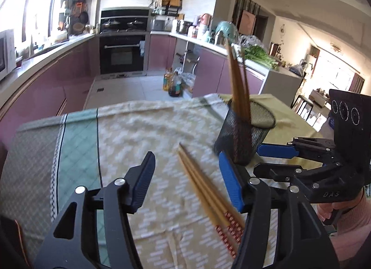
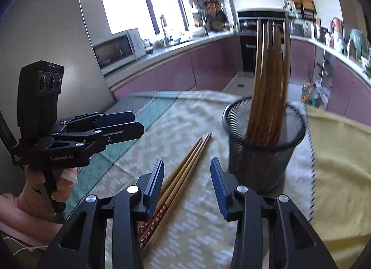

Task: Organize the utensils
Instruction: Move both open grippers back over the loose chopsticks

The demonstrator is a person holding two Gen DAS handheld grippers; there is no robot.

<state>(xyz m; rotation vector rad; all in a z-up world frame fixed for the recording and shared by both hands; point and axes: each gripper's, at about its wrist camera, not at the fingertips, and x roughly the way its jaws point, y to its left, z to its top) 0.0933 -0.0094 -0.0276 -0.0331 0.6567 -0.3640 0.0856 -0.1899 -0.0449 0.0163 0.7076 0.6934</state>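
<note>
Chopsticks are what I am sorting, and most of the job looks done to me: on the table, over the patterned cloth [image 1: 139, 129], the black mesh cup [image 2: 264, 153] stands upright with a thick bundle of brown chopsticks [image 2: 269, 78] leaning in it, tips up. What is left, as far as I can see, is a small bunch of loose chopsticks [image 1: 204, 185] lying flat on the cloth just beside the cup, their red-patterned handle ends toward me; they look like three or four, but blur keeps me from counting. Neither of my tongs holds anything. My left gripper [image 1: 185, 183] hangs above the loose sticks with its blue fingers spread wide and the sticks lying between them, not touched. My right gripper [image 2: 187, 187] is spread too, the sticks passing under its left finger and the cup near its right finger. I judge the next step is to close on that loose bunch and stand it in the cup. My left camera shows the cup's far rim and the yellow cloth behind it, and my right tong from the side, fingers apart, near the cup's base. My right camera looks down into the cup's mouth, and shows my left tong off to the side above the green strip of cloth [image 2: 129, 115].
</note>
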